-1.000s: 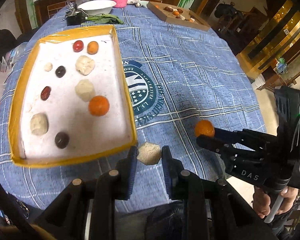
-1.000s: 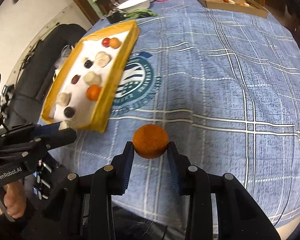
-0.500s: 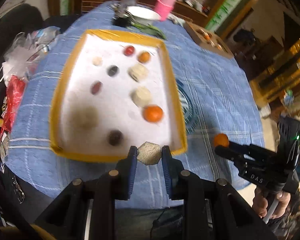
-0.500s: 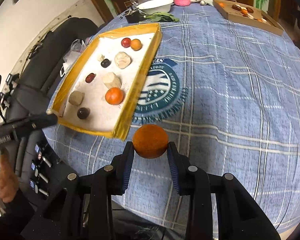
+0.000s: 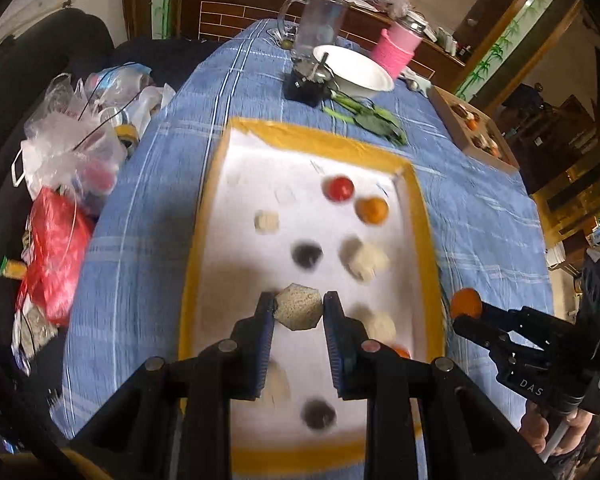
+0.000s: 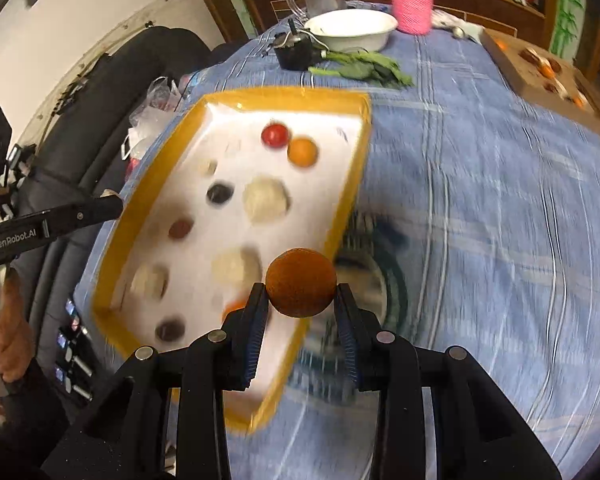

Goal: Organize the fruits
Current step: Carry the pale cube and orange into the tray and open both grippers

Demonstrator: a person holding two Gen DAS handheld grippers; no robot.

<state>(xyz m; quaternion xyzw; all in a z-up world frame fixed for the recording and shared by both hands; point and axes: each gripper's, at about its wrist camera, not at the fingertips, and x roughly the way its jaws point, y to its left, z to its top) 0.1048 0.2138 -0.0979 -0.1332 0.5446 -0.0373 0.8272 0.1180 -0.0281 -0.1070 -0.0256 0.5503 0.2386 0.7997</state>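
Faceted speckled fruit (image 5: 299, 307); round matte orange (image 6: 301, 282).

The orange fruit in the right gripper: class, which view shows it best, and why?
The right wrist view: the orange fruit sits large and sharp, clamped in the right gripper. The left wrist view shows it small at its right edge.

tablecloth (image 6: 500, 216): woven blue checked cloth, matt
tray (image 5: 236, 458): white matt floor, glossy yellow tape rim
orange (image 6: 301, 282): dull, finely pitted skin
pale lump (image 5: 299, 306): rough, grainy
bowl (image 6: 352, 29): smooth, glossy white
basket (image 6: 411, 6): pink knitted yarn
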